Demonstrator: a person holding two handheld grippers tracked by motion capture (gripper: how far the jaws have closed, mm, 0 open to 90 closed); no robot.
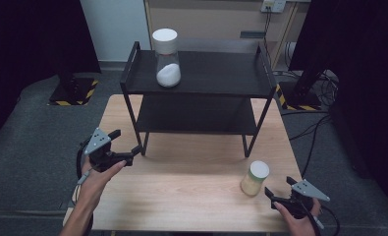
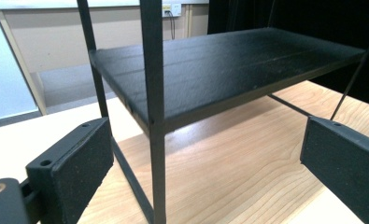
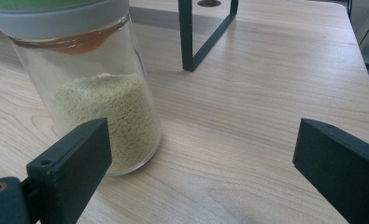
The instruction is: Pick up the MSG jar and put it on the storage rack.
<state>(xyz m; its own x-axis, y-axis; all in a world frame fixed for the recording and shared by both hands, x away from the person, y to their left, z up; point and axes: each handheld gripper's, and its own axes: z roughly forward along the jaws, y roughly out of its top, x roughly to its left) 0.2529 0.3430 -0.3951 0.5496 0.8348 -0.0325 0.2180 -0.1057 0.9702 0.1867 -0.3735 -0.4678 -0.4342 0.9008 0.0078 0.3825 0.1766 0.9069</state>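
High view first: the person's right tool sits low at the near right corner of the wooden surface, with its jaws spread wide and nothing between them. Just ahead of it and a little to its left stands a jar of yellowish grains, upright on the surface, capped by a pale lid. From the right gripper view, that jar stands close beside the left jaw but not between the pair; whether jaw and glass touch I cannot tell. Beyond it one foot of the black shelf rack stands on the wood.

The left tool hovers near the left edge of the surface, its jaws also wide apart and empty, pointing at the near left leg of the rack. In the left gripper view, that leg rises straight up between the two jaws, farther off and untouched, with the rack's lower shelf spreading behind it.

Well beyond both tools, on the rack's top shelf, a second jar with white powder stands upright toward the left end.
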